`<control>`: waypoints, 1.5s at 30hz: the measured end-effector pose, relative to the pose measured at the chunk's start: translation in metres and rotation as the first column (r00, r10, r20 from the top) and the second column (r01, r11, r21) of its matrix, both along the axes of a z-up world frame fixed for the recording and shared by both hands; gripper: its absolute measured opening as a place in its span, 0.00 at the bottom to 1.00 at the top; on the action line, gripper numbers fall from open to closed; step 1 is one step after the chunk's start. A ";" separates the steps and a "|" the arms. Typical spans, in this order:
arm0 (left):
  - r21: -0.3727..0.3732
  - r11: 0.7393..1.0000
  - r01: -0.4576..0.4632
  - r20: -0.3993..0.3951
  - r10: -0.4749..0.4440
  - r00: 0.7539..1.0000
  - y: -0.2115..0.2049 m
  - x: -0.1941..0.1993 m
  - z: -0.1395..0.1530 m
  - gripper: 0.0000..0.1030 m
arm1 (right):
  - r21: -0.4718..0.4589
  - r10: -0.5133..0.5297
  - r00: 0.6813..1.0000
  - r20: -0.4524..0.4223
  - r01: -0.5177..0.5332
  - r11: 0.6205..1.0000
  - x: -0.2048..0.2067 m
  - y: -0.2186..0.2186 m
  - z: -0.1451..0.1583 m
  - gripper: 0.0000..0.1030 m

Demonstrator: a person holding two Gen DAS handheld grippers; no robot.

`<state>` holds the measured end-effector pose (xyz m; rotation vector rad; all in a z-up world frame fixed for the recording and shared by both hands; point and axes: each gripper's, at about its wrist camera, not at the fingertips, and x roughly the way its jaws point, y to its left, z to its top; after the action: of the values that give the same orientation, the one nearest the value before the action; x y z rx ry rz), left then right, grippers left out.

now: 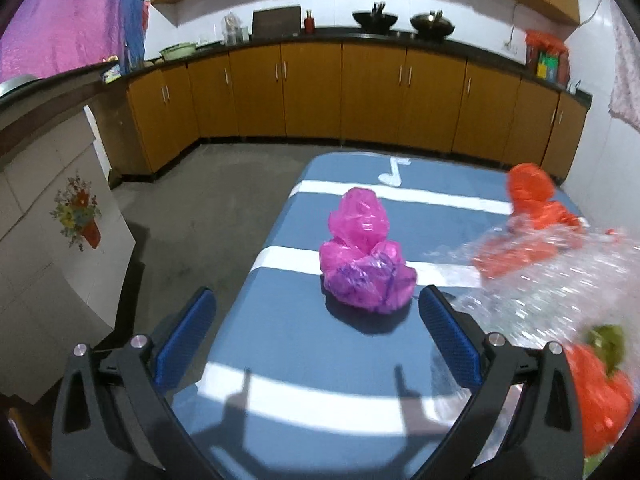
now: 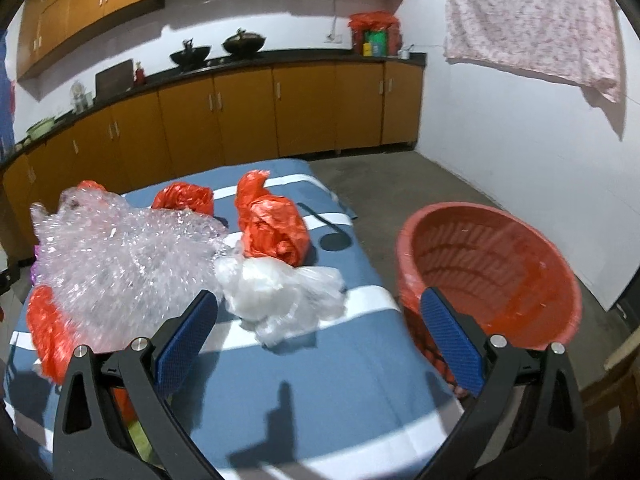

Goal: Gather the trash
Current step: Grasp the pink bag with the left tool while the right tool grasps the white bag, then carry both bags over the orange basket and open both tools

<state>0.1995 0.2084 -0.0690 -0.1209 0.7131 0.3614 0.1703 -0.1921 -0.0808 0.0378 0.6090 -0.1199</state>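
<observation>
The pink bag [image 1: 366,252] sits on the blue striped surface [image 1: 304,344], just ahead of your left gripper [image 1: 316,312], whose fingers are spread wide and empty. Your right gripper [image 2: 318,312] is also released, above the white bag [image 2: 280,296], with the red basket [image 2: 492,272] beside the surface. Kitchen cabinets [image 1: 312,92] line the wall.

1. This is a home kitchen: a long run of orange-brown cupboards [image 1: 312,92] under a dark worktop [image 1: 360,36] fills the far wall at 12 o'clock.
2. Two black woks [image 1: 404,21] stand on the worktop, with wall cupboards [image 2: 92,4] above.
3. A floral cloth [image 2: 532,16] hangs on the white wall at 2 o'clock.
4. The floor [image 2: 404,184] is bare grey concrete.
</observation>
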 end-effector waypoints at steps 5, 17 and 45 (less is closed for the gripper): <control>0.004 1.000 0.019 -0.039 -0.019 0.999 0.004 0.032 -0.013 0.96 | 0.015 0.026 0.998 -0.056 -0.026 1.000 0.031 0.005 -0.013 0.97; -0.068 0.995 0.068 -0.129 -0.077 0.989 0.021 0.087 -0.041 0.80 | 0.046 0.102 0.974 -0.202 -0.095 0.994 0.076 0.017 -0.043 0.88; -0.048 0.983 0.175 -0.013 -0.176 0.984 0.010 0.047 -0.008 0.51 | 0.126 0.163 0.970 -0.179 -0.141 0.982 0.042 0.005 -0.040 0.45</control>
<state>0.2462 0.2186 -0.0766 -0.0985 0.7431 0.1776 0.2118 -0.1869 -0.1211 0.0893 0.8058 0.0610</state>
